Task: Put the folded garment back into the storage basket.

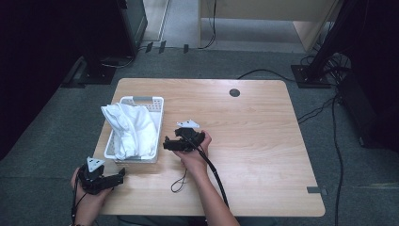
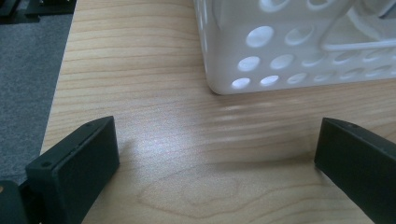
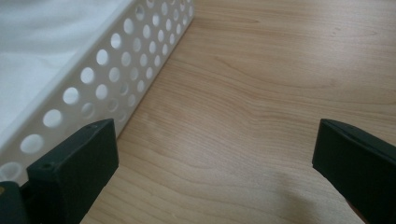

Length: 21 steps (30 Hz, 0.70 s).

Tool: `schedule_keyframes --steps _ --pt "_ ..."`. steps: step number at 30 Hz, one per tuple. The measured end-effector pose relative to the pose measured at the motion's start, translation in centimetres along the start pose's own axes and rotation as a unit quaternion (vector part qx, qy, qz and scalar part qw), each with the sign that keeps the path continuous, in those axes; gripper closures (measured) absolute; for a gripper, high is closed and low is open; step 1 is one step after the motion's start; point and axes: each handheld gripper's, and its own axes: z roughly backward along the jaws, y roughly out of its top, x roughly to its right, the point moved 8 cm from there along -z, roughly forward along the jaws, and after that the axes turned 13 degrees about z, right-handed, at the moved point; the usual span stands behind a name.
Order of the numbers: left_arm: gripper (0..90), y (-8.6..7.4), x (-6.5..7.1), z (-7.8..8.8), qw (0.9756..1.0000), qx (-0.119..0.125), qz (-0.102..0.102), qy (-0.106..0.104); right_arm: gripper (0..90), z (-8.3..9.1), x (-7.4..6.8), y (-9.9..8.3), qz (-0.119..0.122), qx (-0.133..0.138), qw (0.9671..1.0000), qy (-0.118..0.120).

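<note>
Your work here is the white cloth (image 1: pixel 129 129), which lies heaped in the white basket (image 1: pixel 157 100) on the left half of the desk (image 1: pixel 263 141). The basket is long from the near side to the far side of the desk, and the cloth follows this same line, with one fold rising over the far left rim.

Your right gripper (image 1: pixel 170 145) is the nearer one. It is just beside the right long wall of the basket, about at the middle of the wall, and its jaws point to the left, straight toward this wall. In the right gripper view the jaws are spread wide with nothing between them, the perforated wall (image 3: pixel 116 70) runs along the left side, and the cloth (image 3: pixel 42 51) is beyond it, higher than the jaws. So the cloth is to the left of these jaws and above the rim. I judge that you must go up over the wall before you can close on the fabric.

Your left gripper (image 1: pixel 118 178) is at the near left corner of the desk, a little apart from the near end of the basket. Its jaws are also spread and empty. In the left gripper view the near corner of the basket (image 2: pixel 219 70) is ahead and to the right.
</note>
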Motion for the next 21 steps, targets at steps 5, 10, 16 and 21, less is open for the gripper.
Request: schedule_keyframes --steps 5,10,16,21 --pt "0.0 0.0 0.0 0.0 1.0 0.0 0.0 0.001 0.0 0.0 0.5 -0.8 -0.002 -0.006 1.0 -0.002" --pt "0.0 0.0 0.0 0.0 1.0 0.0 0.0 0.0 0.0 0.0 1.0 -1.7 -0.002 -0.01 0.9999 -0.003" --pt "0.0 0.0 0.0 0.0 1.0 0.0 0.0 0.0 0.0 0.4 1.8 -2.7 0.003 -0.016 0.9998 -0.008" --pt "0.0 0.0 0.0 0.0 1.0 0.0 0.0 0.001 0.0 0.8 2.8 -3.4 -0.003 -0.017 0.9998 -0.014"
